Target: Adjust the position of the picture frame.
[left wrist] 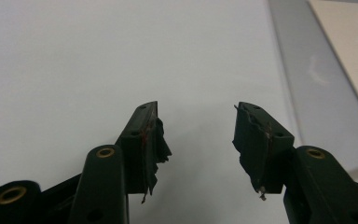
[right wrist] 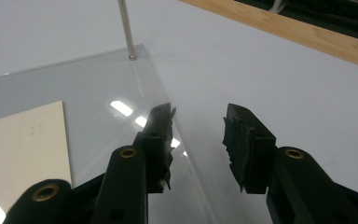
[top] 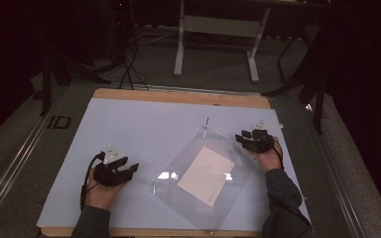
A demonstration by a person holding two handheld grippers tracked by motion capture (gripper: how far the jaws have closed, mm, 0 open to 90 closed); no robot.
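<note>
High view: clear acrylic sheet [top: 206, 171] lies turned diamond-wise on the pale blue surface [top: 129, 129], right of centre, raised on thin metal posts at its corners, far post [top: 206, 122] upright; cream paper card [top: 206, 176] sits under or on it, can't tell which. Left tongs [top: 129, 170] rest on the surface left of the sheet, near its left corner, apart from it; right tongs [top: 242, 137] at the sheet's right upper edge, hand [top: 270, 158] behind them. Left gripper view: left tongs [left wrist: 198, 133] stand wide open, nothing between the torn pads, bare surface beneath; sheet edge and card corner off to the upper right. Right gripper view: right tongs [right wrist: 198, 135] part open, nothing gripped; the sheet's edge runs under the left jaw, right jaw over bare surface; post [right wrist: 126, 28] at the sheet's corner ahead, card [right wrist: 23, 144] at left
</note>
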